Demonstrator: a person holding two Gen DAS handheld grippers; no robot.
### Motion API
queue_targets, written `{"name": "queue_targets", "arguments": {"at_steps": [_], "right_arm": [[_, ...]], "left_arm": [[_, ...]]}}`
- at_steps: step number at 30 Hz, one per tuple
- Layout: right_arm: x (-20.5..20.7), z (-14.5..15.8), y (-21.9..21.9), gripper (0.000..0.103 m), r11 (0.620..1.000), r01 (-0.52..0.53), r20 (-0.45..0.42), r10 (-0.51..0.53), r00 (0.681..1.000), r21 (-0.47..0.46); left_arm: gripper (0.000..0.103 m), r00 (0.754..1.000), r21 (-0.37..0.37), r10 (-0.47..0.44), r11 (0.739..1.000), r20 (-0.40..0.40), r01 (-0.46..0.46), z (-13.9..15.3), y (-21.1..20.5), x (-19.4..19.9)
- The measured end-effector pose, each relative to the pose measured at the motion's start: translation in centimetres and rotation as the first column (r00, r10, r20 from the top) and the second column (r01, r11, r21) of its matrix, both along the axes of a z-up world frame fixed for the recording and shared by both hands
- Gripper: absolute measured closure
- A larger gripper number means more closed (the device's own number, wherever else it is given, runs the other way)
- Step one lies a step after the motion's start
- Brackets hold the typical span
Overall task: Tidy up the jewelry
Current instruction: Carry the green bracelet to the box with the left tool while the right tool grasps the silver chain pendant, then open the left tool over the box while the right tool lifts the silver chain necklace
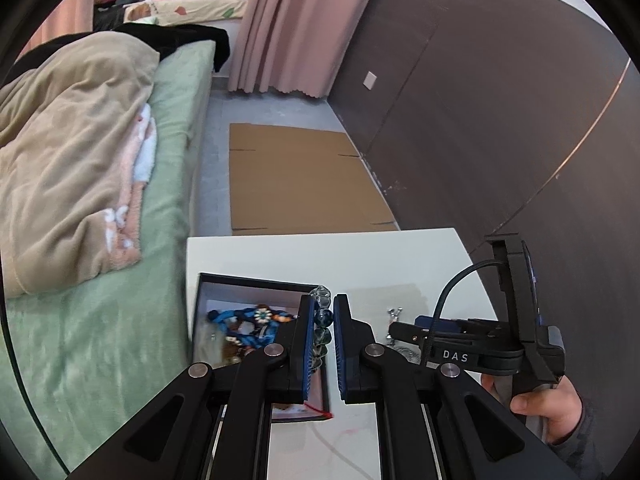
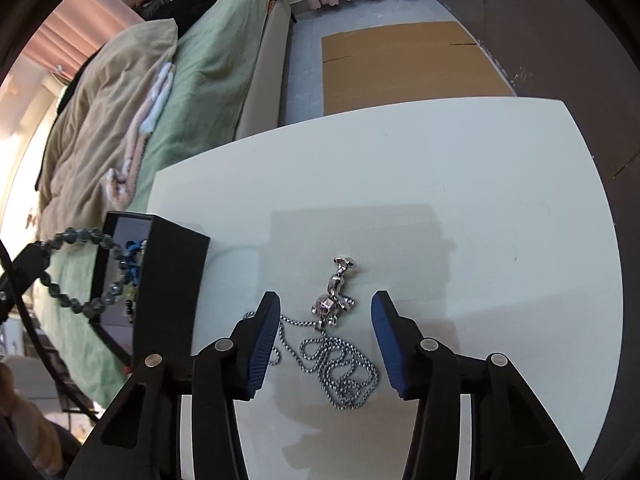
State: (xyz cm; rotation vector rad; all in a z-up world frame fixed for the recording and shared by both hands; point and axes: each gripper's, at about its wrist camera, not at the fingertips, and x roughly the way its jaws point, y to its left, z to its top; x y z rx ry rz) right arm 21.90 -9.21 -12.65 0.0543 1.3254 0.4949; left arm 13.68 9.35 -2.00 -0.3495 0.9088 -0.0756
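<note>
With blue beaded pieces already lying in the black box, the left gripper carries a teal bead bracelet seemingly above it, while the right gripper, spread wide, straddles the silver pendant necklace left on the white table.

Domestic bedroom. Evidence: bed with green sheet and rumpled beige blanket; pink floor-length curtains; dark panelled wall with a light switch; flattened cardboard on a grey floor. A small white table stands just beside the bed, bearing a black jewelry box.
</note>
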Motion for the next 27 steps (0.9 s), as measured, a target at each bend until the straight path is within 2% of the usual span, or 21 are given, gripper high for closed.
{"name": "queue_targets", "arguments": {"at_steps": [4, 6, 9, 13, 15, 18, 19, 21, 23, 24, 27], "right_arm": [[0.1, -0.5, 0.9, 0.069, 0.999, -0.011, 0.009, 0.012, 1.0, -0.047], [0.1, -1.0, 1.3, 0.08, 0.995, -0.013, 0.016, 0.015, 1.0, -0.1], [-0.1, -0.8, 1.5, 0.082, 0.991, -0.012, 0.036, 0.017, 0.999, -0.131], [-0.4, 0.5, 1.6, 0.082, 0.995, -0.004, 0.069, 0.011, 0.998, -0.098], [-0.7, 1.8, 1.5, 0.083, 0.998, -0.006, 0.09, 0.012, 0.996, -0.059], [-1.4, 3.8, 1.5, 0.083, 1.0, -0.014, 0.125, 0.014, 0.992, -0.002], [-1.6, 4.4, 1.5, 0.083, 1.0, -0.017, 0.136, 0.014, 0.991, 0.015], [-2.1, 5.5, 1.6, 0.083, 0.999, -0.021, 0.153, 0.014, 0.988, 0.043], [-2.6, 6.5, 1.5, 0.083, 0.997, -0.024, 0.168, 0.012, 0.986, 0.073], [-2.8, 6.8, 1.7, 0.083, 0.996, -0.027, 0.173, 0.012, 0.985, 0.083], [-3.4, 8.4, 1.9, 0.083, 0.994, -0.035, 0.203, 0.013, 0.979, 0.106]], "left_arm": [[0.094, 1.0, -0.005, 0.023, 1.0, -0.005, -0.023, -0.2, 1.3, -0.3], [0.094, 0.999, -0.008, 0.034, 0.999, -0.007, -0.034, -0.4, 1.8, -0.5], [0.093, 0.999, -0.018, 0.036, 0.999, -0.014, -0.036, -0.6, 2.2, -0.6], [0.093, 0.999, -0.047, 0.046, 0.998, -0.025, -0.047, -1.0, 2.7, -0.3], [0.092, 0.997, -0.048, 0.053, 0.997, -0.063, -0.057, -1.4, 3.0, 0.0], [0.09, 0.996, -0.043, 0.061, 0.997, -0.07, -0.065, -1.5, 3.3, 0.0], [0.087, 0.995, -0.036, 0.063, 0.997, -0.075, -0.066, -1.5, 3.4, 0.0], [0.061, 0.995, -0.029, 0.065, 0.997, -0.072, -0.068, -1.4, 3.5, -0.3], [0.044, 0.995, -0.011, 0.09, 0.996, -0.04, -0.09, -0.8, 3.9, -0.8], [0.039, 0.995, -0.001, 0.098, 0.995, -0.026, -0.098, -0.5, 4.1, -0.9], [0.037, 0.993, -0.001, 0.12, 0.993, -0.001, -0.12, 0.1, 5.0, -1.4]]}}
